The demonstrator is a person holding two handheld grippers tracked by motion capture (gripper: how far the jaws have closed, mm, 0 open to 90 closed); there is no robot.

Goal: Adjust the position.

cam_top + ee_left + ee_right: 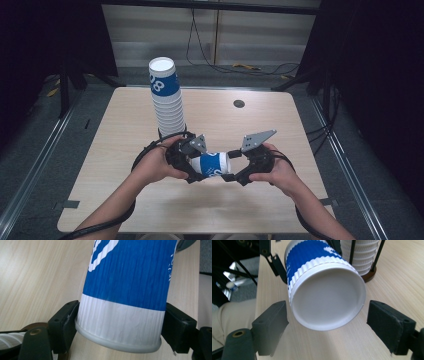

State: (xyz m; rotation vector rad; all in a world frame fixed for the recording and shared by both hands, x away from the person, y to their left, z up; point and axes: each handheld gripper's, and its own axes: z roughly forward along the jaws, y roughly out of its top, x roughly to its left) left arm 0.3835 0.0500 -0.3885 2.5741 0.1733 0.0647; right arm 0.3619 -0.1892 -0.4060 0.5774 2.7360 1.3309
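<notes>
While left gripper (120, 322) clamps cup (130, 290), right gripper (337, 327) agape, stack (167, 97) behind.

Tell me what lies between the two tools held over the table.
A blue and white paper cup lies on its side there: the left tool grips its rim end, and the open right tool faces its base, as the high view shows.

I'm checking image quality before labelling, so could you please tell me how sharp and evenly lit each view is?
High view: table brightly lit, surroundings nearly black, cup small but sharp. Left gripper view: cup close and crisp, soft daylight, no glare. Right gripper view: cup bottom sharp, the near tongs slightly soft, the cup stack a little blurred.
</notes>
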